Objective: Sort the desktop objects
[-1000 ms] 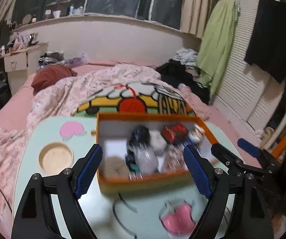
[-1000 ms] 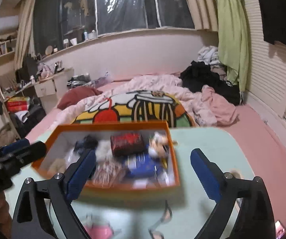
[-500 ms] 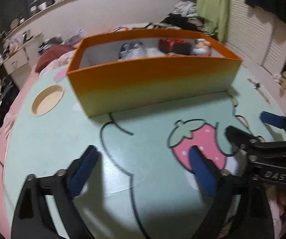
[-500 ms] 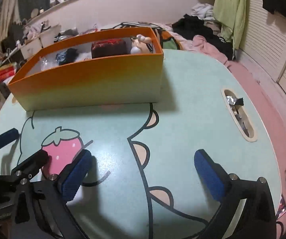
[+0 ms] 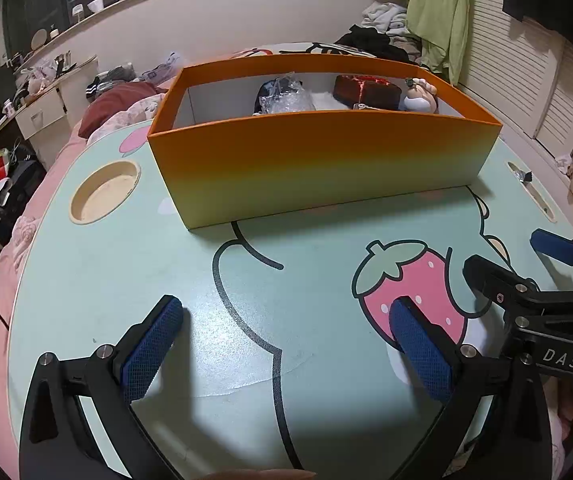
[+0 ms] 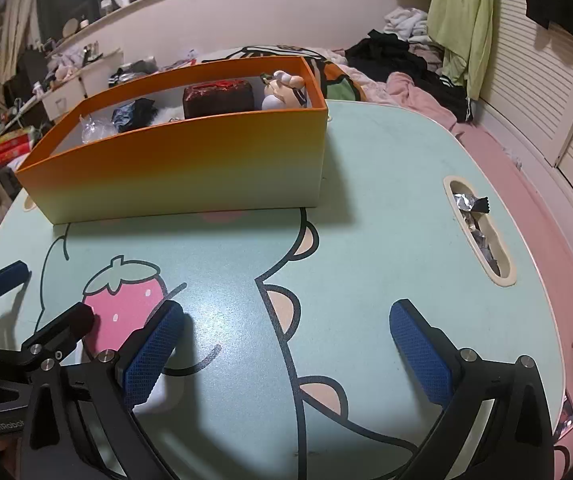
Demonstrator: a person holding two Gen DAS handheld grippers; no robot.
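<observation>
1. The mint-green table [image 5: 86, 280], printed with a cartoon strawberry, is bare of loose objects where the pictures show it, so the sorting looks done or nearly so.
2. The orange box [image 5: 318, 160] stands at the far side of the table with the objects already inside; a careless sweep of either tool could shove it toward the far edge and the bed beyond.
3. The left gripper [image 5: 282, 344] rests low at the near edge, jaws spread wide, nothing between them. Its jaws have just been opening.
4. The right gripper [image 6: 286, 344] sits just beside it to the right, jaws equally wide and empty, having just opened too. The two tools are close enough to knock together.
5. Inside the box, a dark red packet [image 6: 218, 96], a small figurine [image 6: 282, 90] at the right end and a clear plastic bag [image 5: 286, 98] show above the wall; what lies lower is hidden.
6. Foil scraps [image 6: 474, 216], possibly wrappers, fill the slot at the table's right and could be overlooked.
</observation>
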